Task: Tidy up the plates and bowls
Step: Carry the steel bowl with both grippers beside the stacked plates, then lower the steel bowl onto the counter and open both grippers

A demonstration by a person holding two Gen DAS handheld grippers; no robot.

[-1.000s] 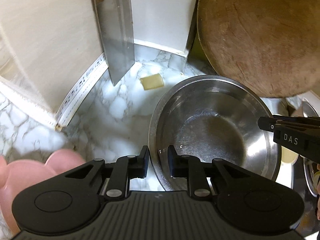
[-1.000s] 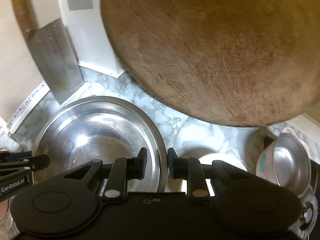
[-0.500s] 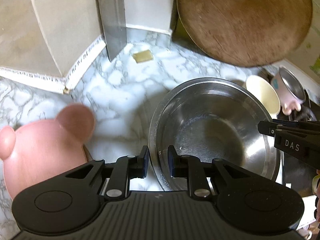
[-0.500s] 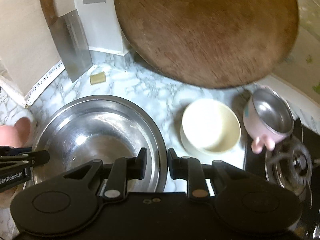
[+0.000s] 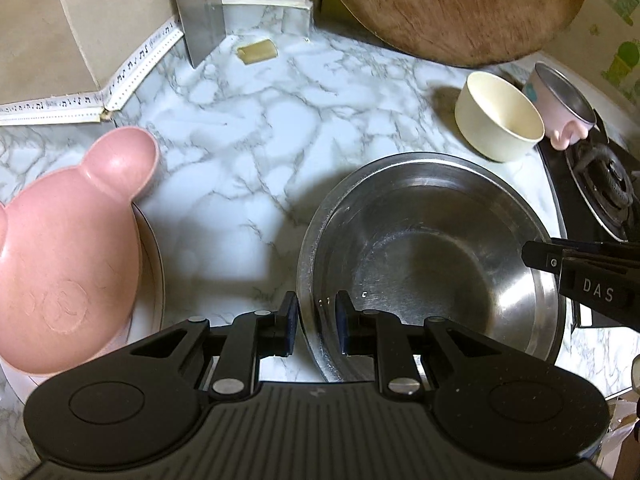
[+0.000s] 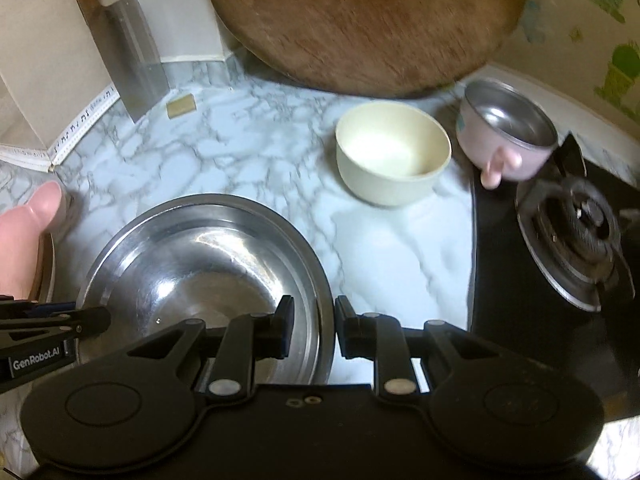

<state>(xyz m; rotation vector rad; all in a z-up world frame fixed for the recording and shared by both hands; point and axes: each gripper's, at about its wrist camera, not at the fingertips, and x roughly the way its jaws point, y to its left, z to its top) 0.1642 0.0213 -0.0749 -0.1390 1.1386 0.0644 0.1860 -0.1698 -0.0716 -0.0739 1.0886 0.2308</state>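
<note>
Steel bowl (image 5: 428,256): lower centre-right of the left wrist frame, over the marbled tabletop (image 5: 248,120). Left tongs (image 5: 313,330) clamp its near-left rim; right tongs (image 6: 309,332) clamp the opposite rim, one pad inside, one outside. Pink eared bowl (image 5: 68,248): lower left. Cream bowl (image 6: 394,152) and pink cup (image 6: 506,136): upper right, well apart from both tongs.
</note>
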